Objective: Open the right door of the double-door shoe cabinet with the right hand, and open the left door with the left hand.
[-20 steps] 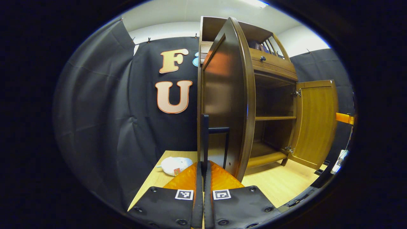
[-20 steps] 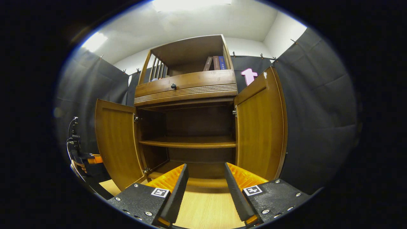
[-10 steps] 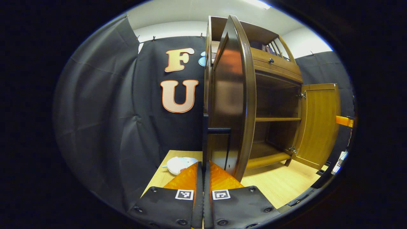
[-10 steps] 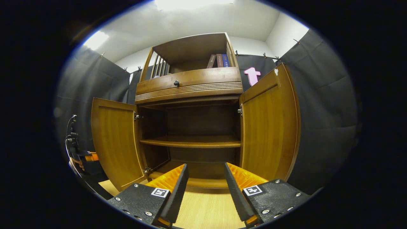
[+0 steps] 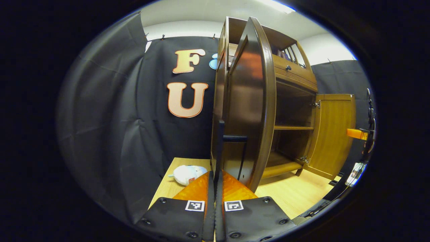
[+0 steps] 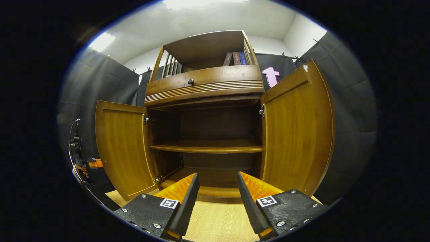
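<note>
The brown wooden shoe cabinet (image 6: 205, 84) stands with both doors swung out. In the right gripper view the left door (image 6: 122, 148) and the right door (image 6: 297, 134) frame the bare inner shelf (image 6: 208, 147). My right gripper (image 6: 216, 179) hangs open in front of the cabinet's base, touching nothing. In the left gripper view the left door (image 5: 250, 101) is seen nearly edge-on, and my left gripper (image 5: 215, 174) is shut on its thin black handle (image 5: 220, 141). The right door (image 5: 332, 134) shows beyond it. The left gripper (image 6: 89, 164), with a hand on it, sits behind the left door.
A white plush toy (image 5: 186, 174) lies on the light wooden floor (image 5: 295, 195) left of the cabinet. Above the doors is a drawer with a dark knob (image 6: 190, 81), and books (image 6: 237, 58) stand on the top shelf. Black cloth walls close in on both sides.
The left door has turned a little further out with my left gripper still on its handle. The right gripper has drifted slightly, so the right door looms larger; it stays open.
</note>
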